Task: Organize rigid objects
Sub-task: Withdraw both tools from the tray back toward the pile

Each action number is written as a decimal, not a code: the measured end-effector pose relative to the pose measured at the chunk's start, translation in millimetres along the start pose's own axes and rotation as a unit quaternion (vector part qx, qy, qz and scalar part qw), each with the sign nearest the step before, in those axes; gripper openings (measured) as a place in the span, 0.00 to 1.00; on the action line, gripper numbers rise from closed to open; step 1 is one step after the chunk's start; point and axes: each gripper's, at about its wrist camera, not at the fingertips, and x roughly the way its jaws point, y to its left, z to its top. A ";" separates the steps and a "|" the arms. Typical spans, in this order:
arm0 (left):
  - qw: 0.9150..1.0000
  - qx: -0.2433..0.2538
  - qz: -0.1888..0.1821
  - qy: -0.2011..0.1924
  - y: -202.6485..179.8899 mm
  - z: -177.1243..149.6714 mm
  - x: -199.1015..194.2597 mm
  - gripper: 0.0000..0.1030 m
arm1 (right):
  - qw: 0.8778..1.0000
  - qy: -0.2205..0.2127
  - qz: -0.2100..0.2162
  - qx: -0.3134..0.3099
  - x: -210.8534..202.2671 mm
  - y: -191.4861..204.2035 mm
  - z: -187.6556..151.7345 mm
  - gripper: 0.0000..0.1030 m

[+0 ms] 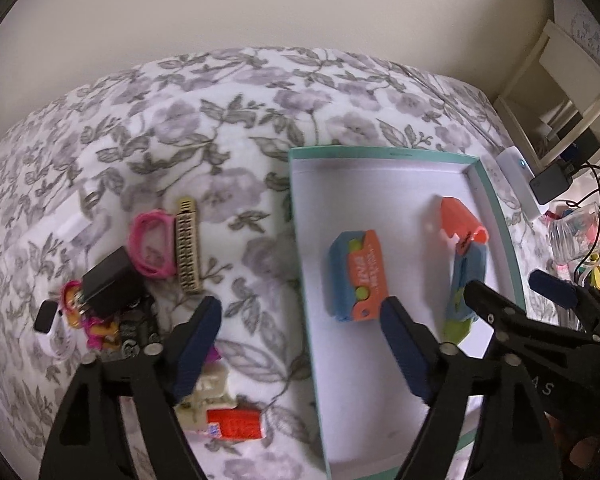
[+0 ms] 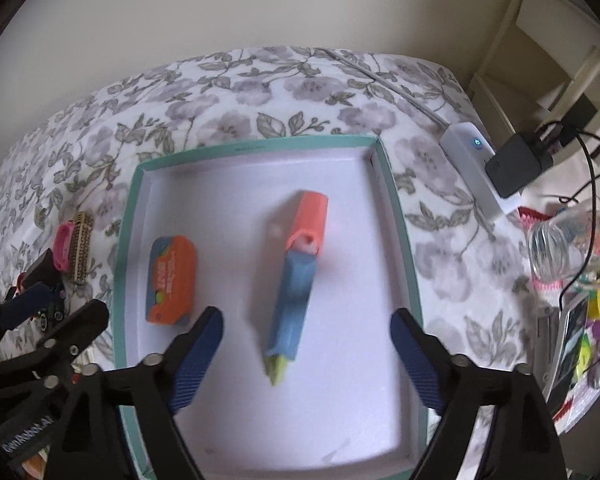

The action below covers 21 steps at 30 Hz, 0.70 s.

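We hold both grippers released above the teal-rimmed box (image 2: 398, 216) on the floral bedspread (image 2: 228, 92): the left gripper (image 1: 302, 320) and right gripper (image 2: 306, 330) grasp nothing. Inside the box, the orange-and-blue card box (image 2: 172, 280) lies at nine o'clock of the long orange-blue toy (image 2: 298, 276); its print is unreadable. "GenRobot.AI" marks the left gripper's body.

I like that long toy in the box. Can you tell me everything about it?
The long toy looks like plastic: a coral-pink cap, a blue body, a light green tip. It lies flat on the white floor of the teal-edged box, to the right of the orange and blue toy. Nothing grips it; the right gripper is open above it.
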 end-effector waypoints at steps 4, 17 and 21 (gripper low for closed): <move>1.000 -0.017 0.004 -0.012 14.8 -10.0 -8.8 0.84 | 1.000 -0.007 0.011 0.010 -4.4 4.7 -12.9 1.00; 0.994 -0.083 0.026 -0.062 73.1 -38.0 -39.6 0.98 | 0.996 -0.063 0.048 0.036 -33.5 27.3 -44.3 1.00; 0.990 -0.109 0.032 -0.084 96.8 -40.9 -53.1 0.98 | 0.993 -0.096 0.068 0.024 -53.9 48.9 -45.2 1.00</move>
